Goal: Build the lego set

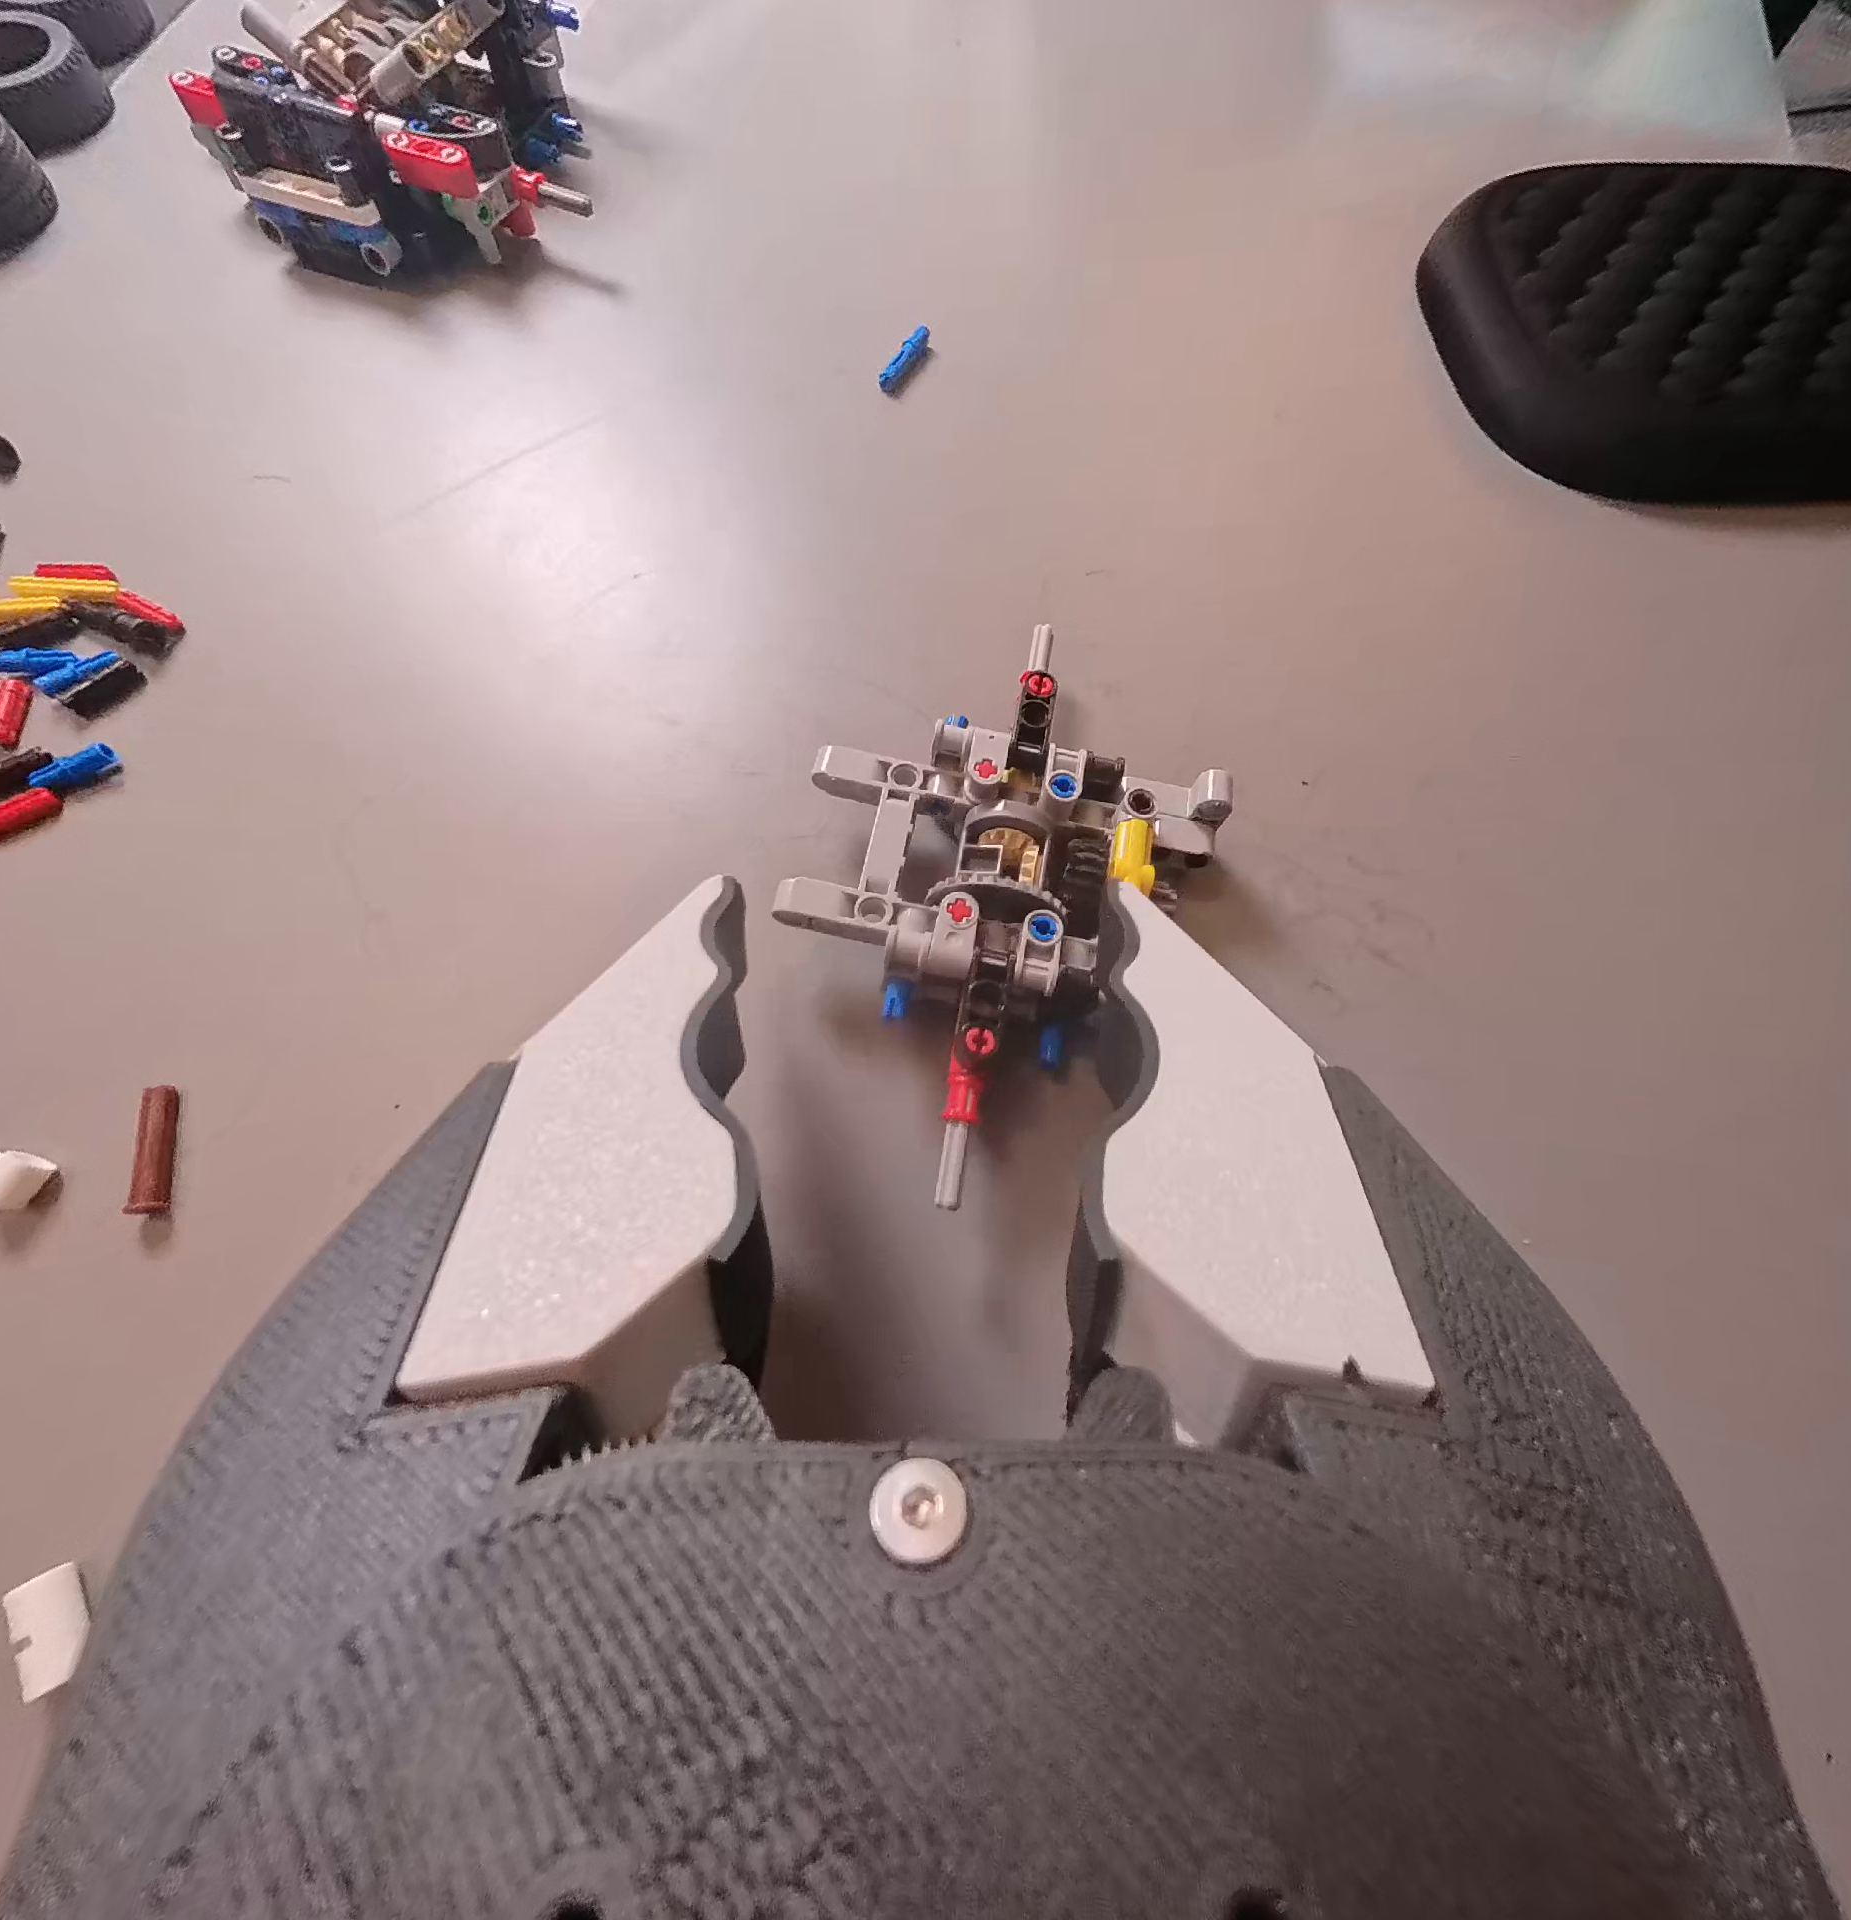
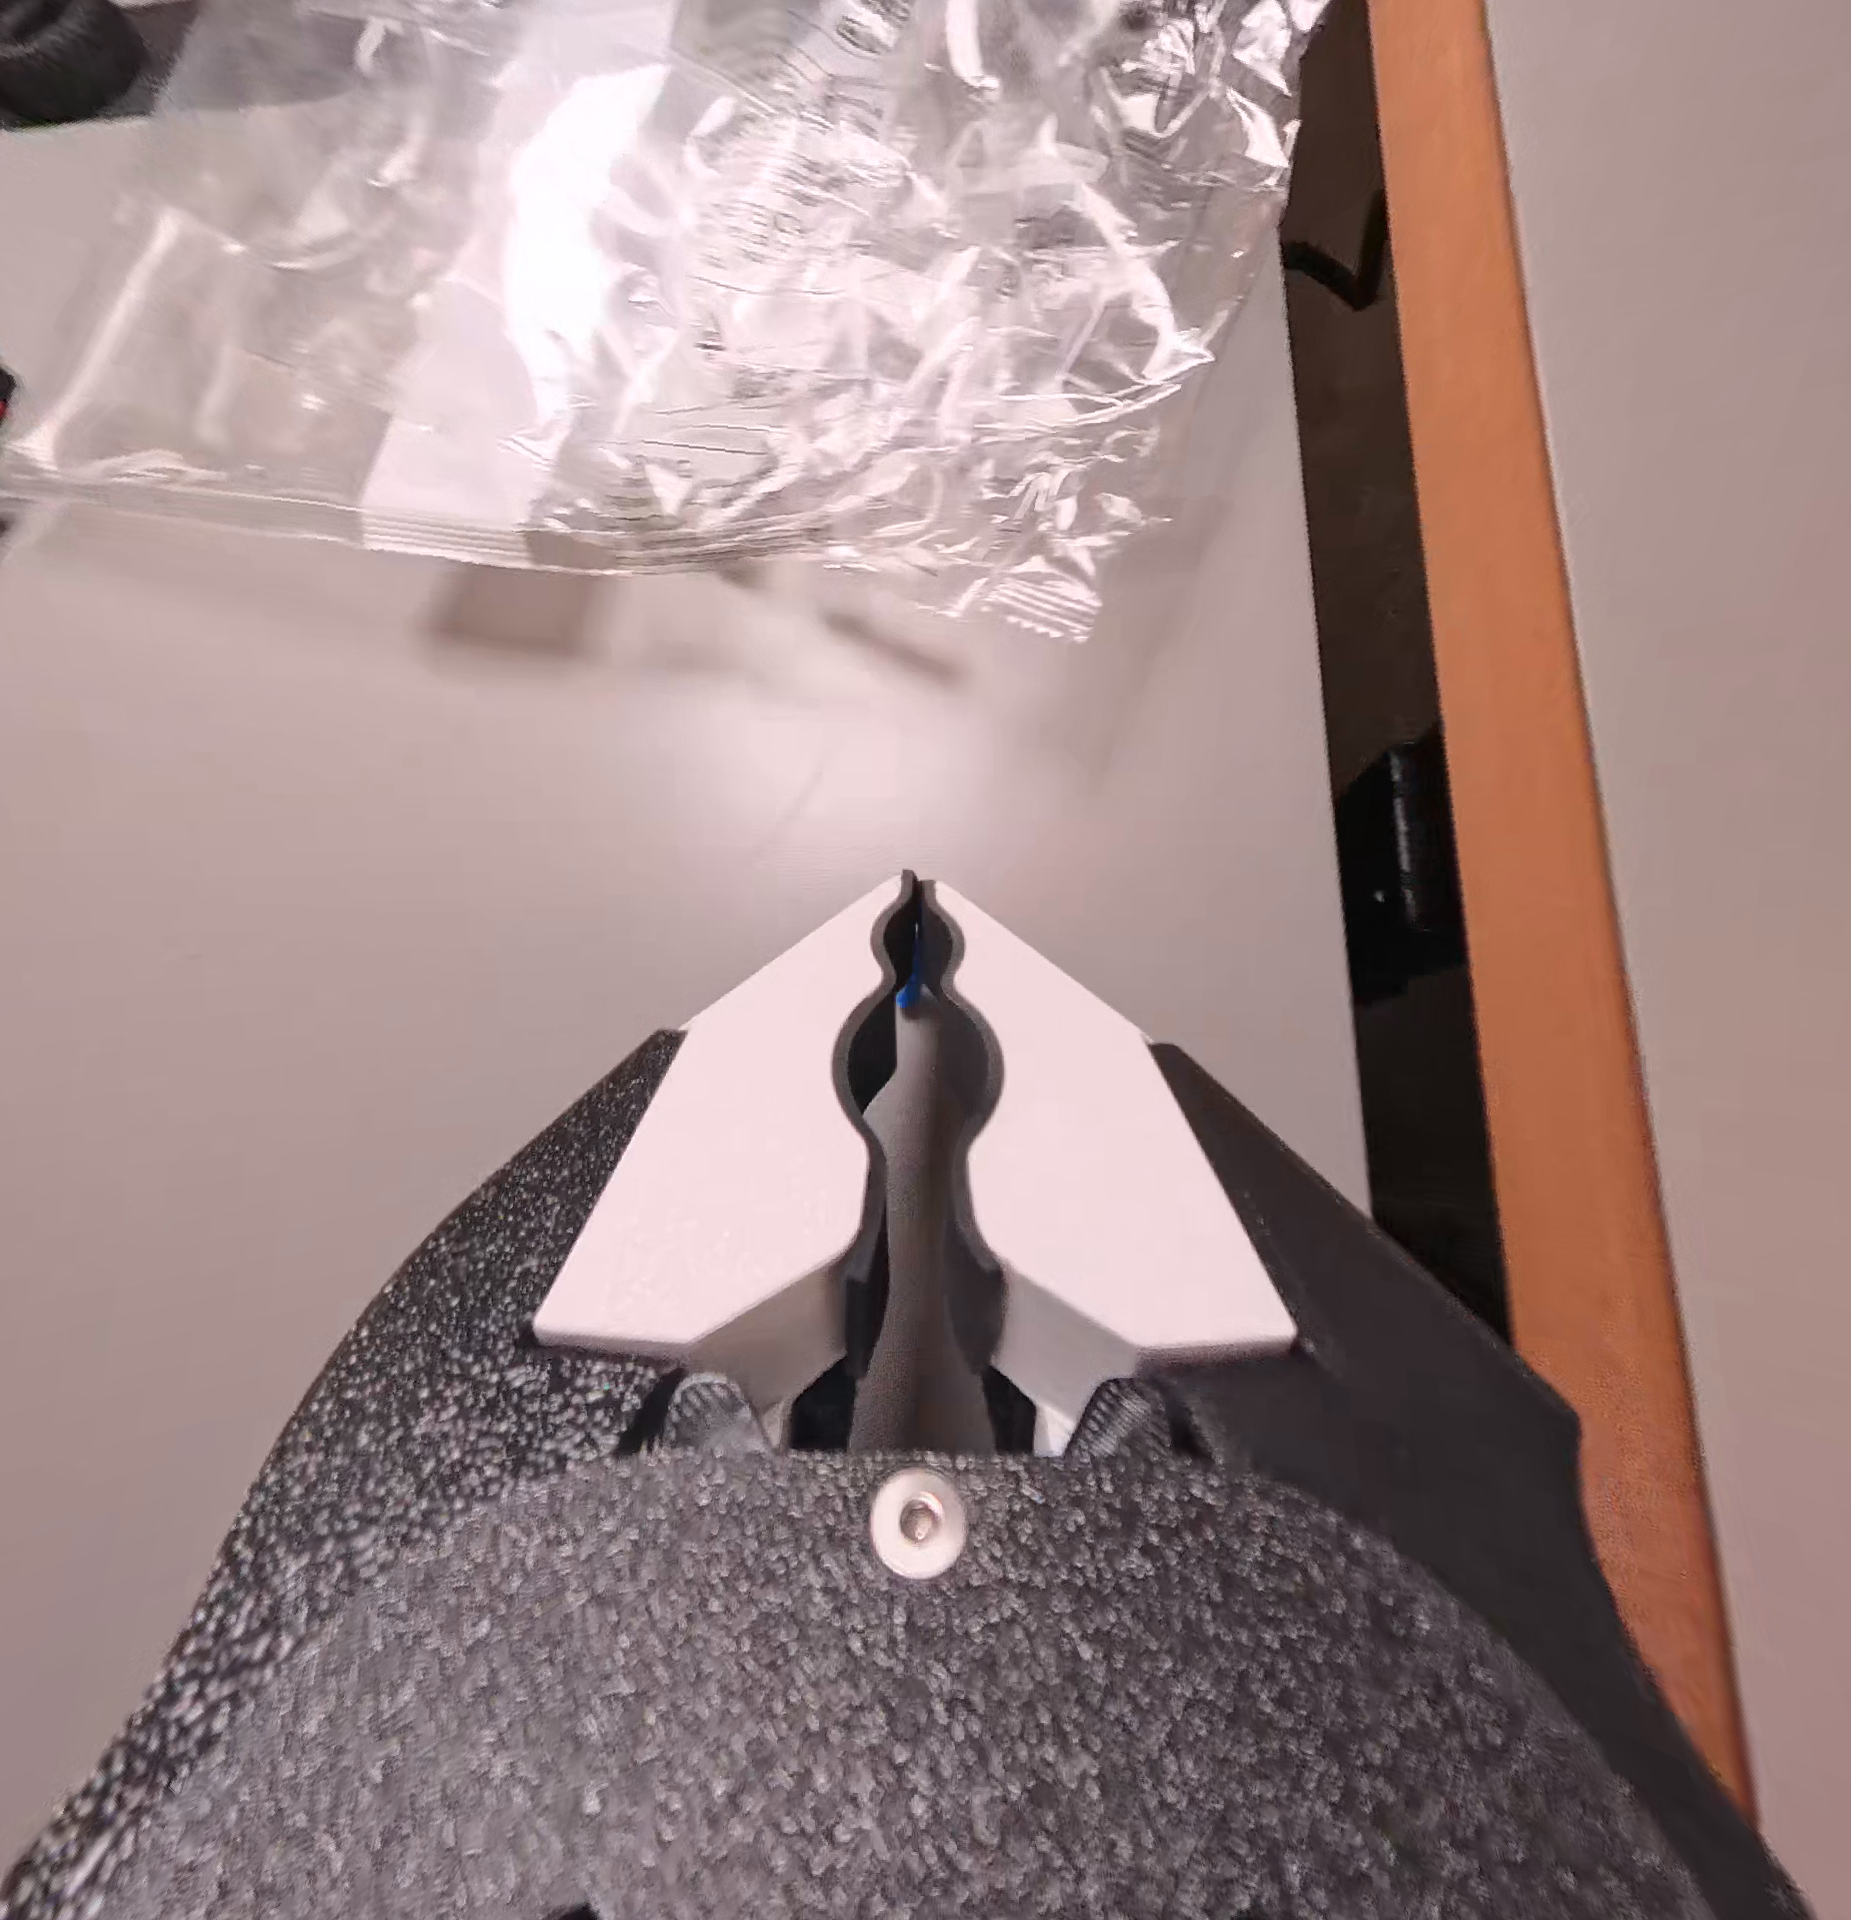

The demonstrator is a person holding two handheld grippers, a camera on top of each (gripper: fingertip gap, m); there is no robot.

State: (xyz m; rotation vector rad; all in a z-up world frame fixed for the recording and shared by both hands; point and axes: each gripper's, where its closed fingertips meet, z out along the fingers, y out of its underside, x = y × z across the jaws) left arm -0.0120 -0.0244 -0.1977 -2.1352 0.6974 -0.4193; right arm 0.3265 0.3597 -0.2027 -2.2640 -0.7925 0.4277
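between spread grey scalloped fingers: blocky grey plastic gear assembly.

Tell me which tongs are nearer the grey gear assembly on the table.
Left. The left tongs stand open around the grey gear assembly, one finger right against its side. The right tongs are closed, over bare table near clear plastic bags; the assembly is not in that view.

A grey table carries a small grey gear assembly. Beyond it lies a lone blue pin; farther beyond and left stands a larger black-and-red brick assembly, with black tyres past that. Left of the gear assembly lie scattered coloured pins, a brown pin and white pieces. Clear plastic bags also lie on the tabletop.
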